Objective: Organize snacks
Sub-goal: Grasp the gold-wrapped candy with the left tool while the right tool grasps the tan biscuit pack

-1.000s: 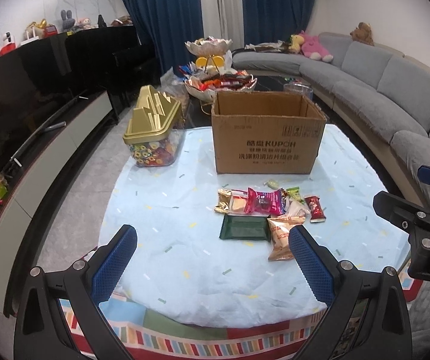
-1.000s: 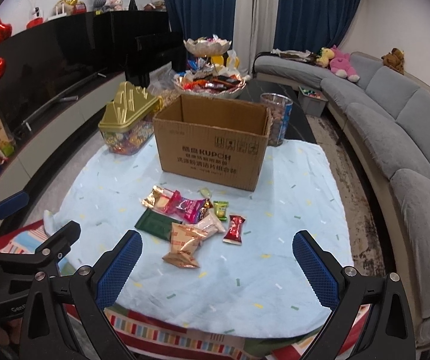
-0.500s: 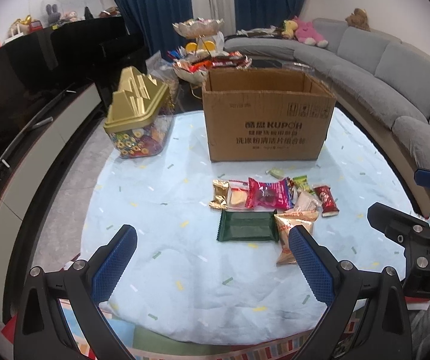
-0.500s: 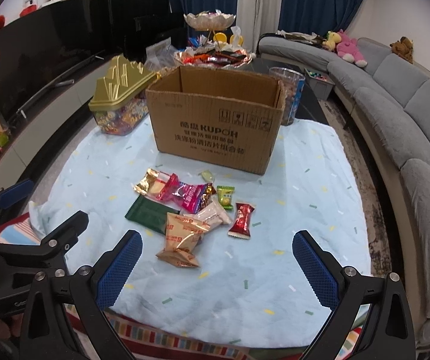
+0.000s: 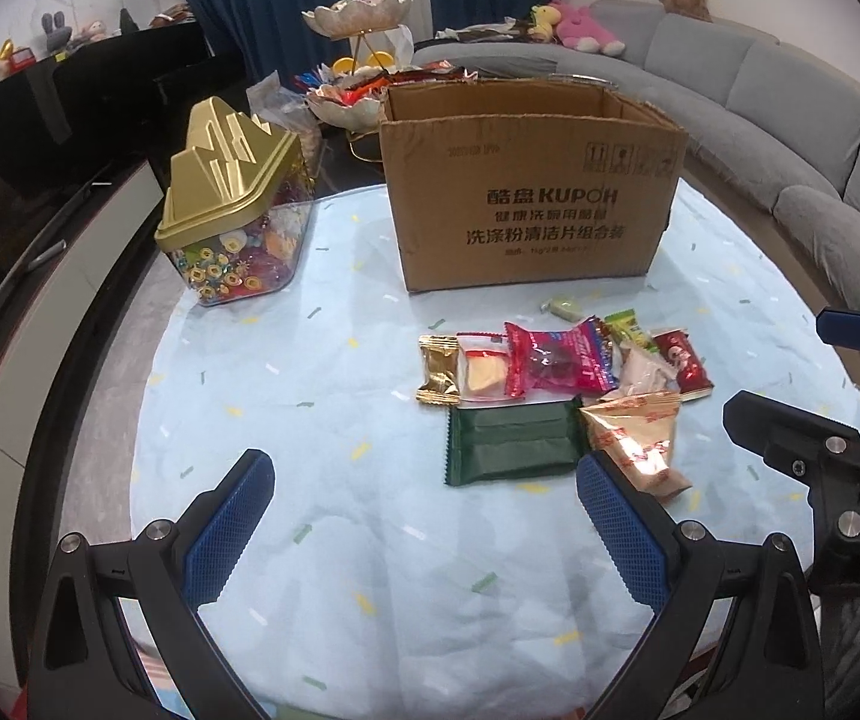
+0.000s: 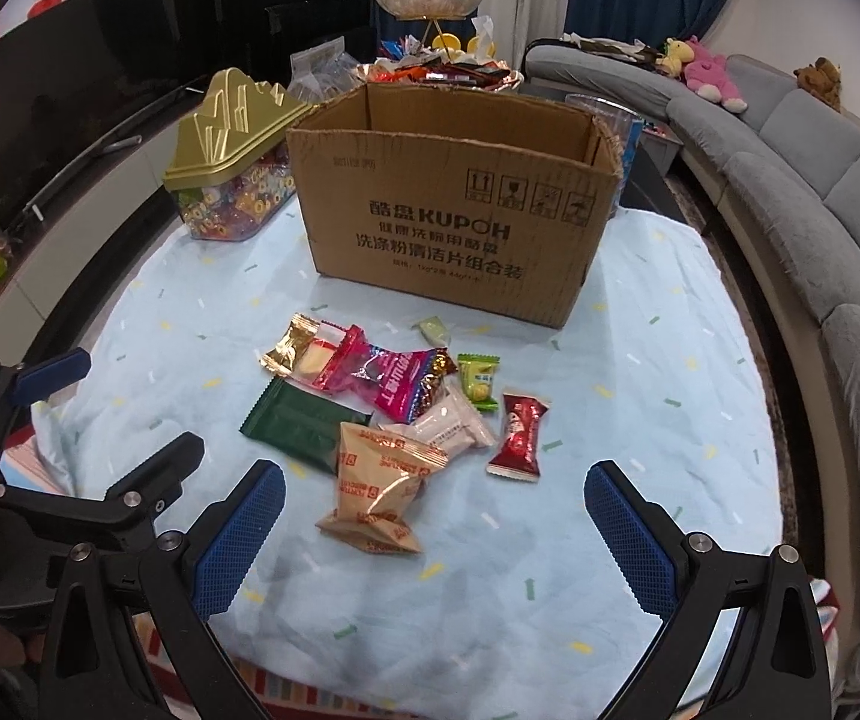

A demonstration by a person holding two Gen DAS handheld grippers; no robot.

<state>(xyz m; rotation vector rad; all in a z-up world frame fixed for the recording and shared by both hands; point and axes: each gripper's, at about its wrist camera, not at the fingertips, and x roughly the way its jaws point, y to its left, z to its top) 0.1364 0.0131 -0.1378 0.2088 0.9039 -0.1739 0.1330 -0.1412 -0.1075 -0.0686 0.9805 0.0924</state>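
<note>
Both hand-held grippers released above the snack pile

The left hand-held gripper (image 5: 420, 501) and right hand-held gripper (image 6: 436, 513) hang spread wide, grasping nothing. The snacks (image 6: 396, 402) lie clustered on the surface (image 6: 640, 420) just ahead of both; the open cardboard box (image 6: 460, 204) stands beyond them.

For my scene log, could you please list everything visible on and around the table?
cardboard box: 1, brown, open, back of table
candy jar: 1, clear with gold lid, left of box
dark green packet: 1, front of pile
orange-tan packet: 1, nearest the right camera
pink packet: 1, pile middle
red packet: 1, pile's right edge
tablecloth: 1, light blue
sofa: 1, grey, right
left hand-held gripper: 1, blue pads, open
right hand-held gripper: 1, blue pads, open
</note>
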